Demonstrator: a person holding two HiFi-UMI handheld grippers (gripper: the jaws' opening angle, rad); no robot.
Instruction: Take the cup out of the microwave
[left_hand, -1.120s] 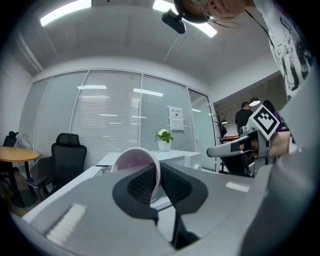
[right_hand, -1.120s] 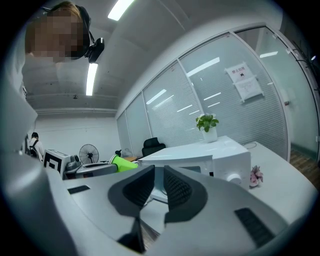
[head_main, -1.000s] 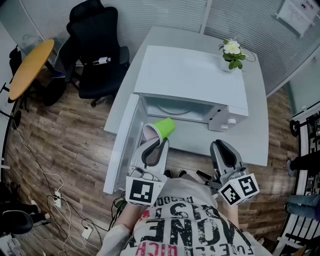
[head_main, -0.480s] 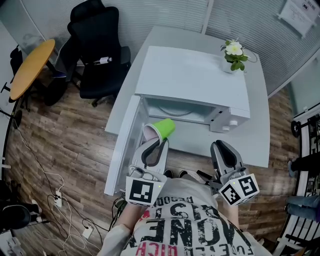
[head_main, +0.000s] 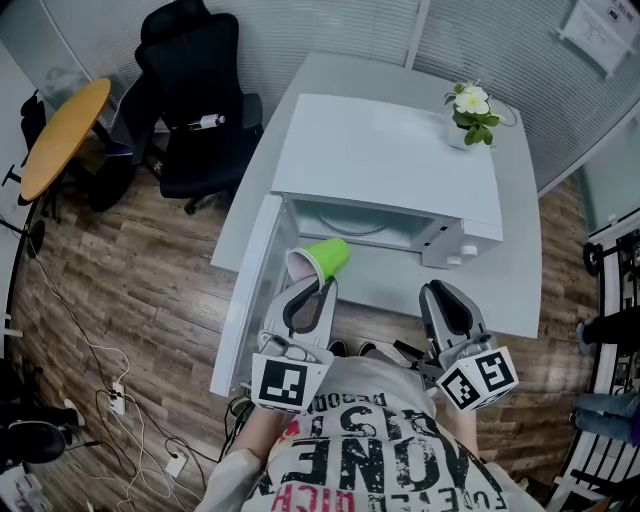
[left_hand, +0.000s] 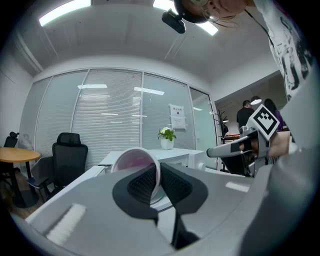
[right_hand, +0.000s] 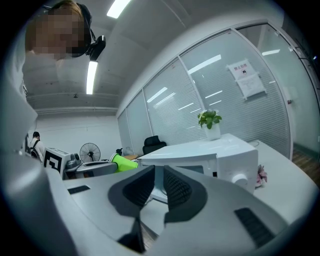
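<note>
A lime-green cup (head_main: 325, 257) with a pale pink inside lies tipped on its side in the air, just in front of the white microwave's (head_main: 385, 160) open cavity. My left gripper (head_main: 318, 284) is shut on the cup's rim (left_hand: 131, 161); one pad sits inside the mouth and the other outside. The microwave door (head_main: 243, 300) hangs open to the left. My right gripper (head_main: 441, 291) is level in front of the microwave's control side, shut with nothing between its pads (right_hand: 175, 188). The right gripper view shows the green cup (right_hand: 124, 162) at the left.
The microwave stands on a pale grey table (head_main: 515, 250) with a potted plant (head_main: 470, 108) at its far right corner. A black office chair (head_main: 195, 90) and a round wooden table (head_main: 60, 135) stand to the left on the wood floor. Cables lie at the lower left.
</note>
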